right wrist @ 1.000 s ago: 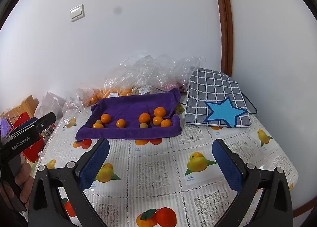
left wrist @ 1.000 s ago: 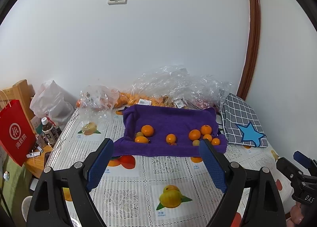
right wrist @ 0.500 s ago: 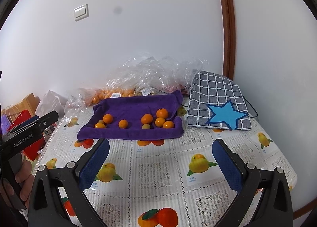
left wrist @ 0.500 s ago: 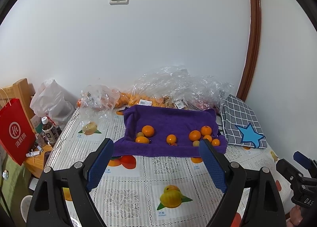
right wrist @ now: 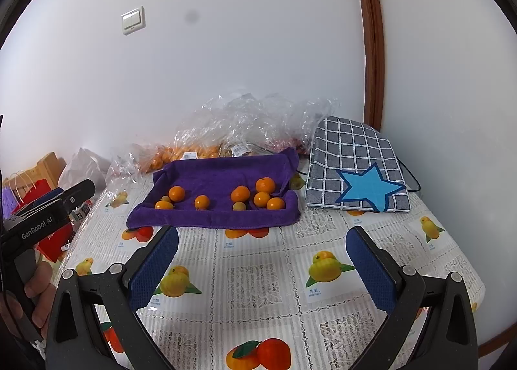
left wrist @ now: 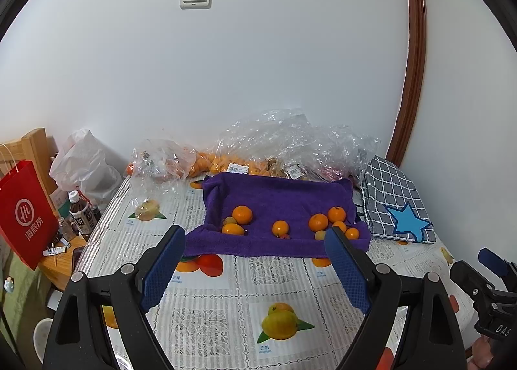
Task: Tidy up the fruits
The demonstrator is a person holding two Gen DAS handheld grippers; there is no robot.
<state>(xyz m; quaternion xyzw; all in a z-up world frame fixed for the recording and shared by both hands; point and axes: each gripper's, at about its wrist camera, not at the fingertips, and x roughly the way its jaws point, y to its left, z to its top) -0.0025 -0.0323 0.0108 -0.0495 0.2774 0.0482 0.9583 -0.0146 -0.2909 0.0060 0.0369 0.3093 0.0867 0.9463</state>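
Both grippers hang above the near part of the table (right wrist: 265,276), short of the fruit. The left gripper (left wrist: 255,265) has its blue-padded fingers spread wide with nothing between them. The right gripper (right wrist: 261,268) is likewise spread wide and empty. Neither touches the tablecloth or any fruit.

The fruit lies on a purple towel (left wrist: 278,195) spread toward the far side of the table, its edges turned up. On the towel's left part sit a round orange (left wrist: 242,214), an oval orange fruit (left wrist: 233,229) just in front of it, and a small yellowish fruit (left wrist: 228,220) beside them. A single orange (left wrist: 279,228) lies near the middle. On the right part is a cluster: two larger oranges (left wrist: 318,222), two smaller ones and a pale yellowish fruit (left wrist: 320,235), close together or touching.

Behind the towel, against the wall, lie clear plastic bags (left wrist: 290,144), some holding more orange fruit. A grey checked cushion with a blue star (right wrist: 355,169) lies to the right of the towel. A red paper bag (left wrist: 24,208) stands off the table's left edge.
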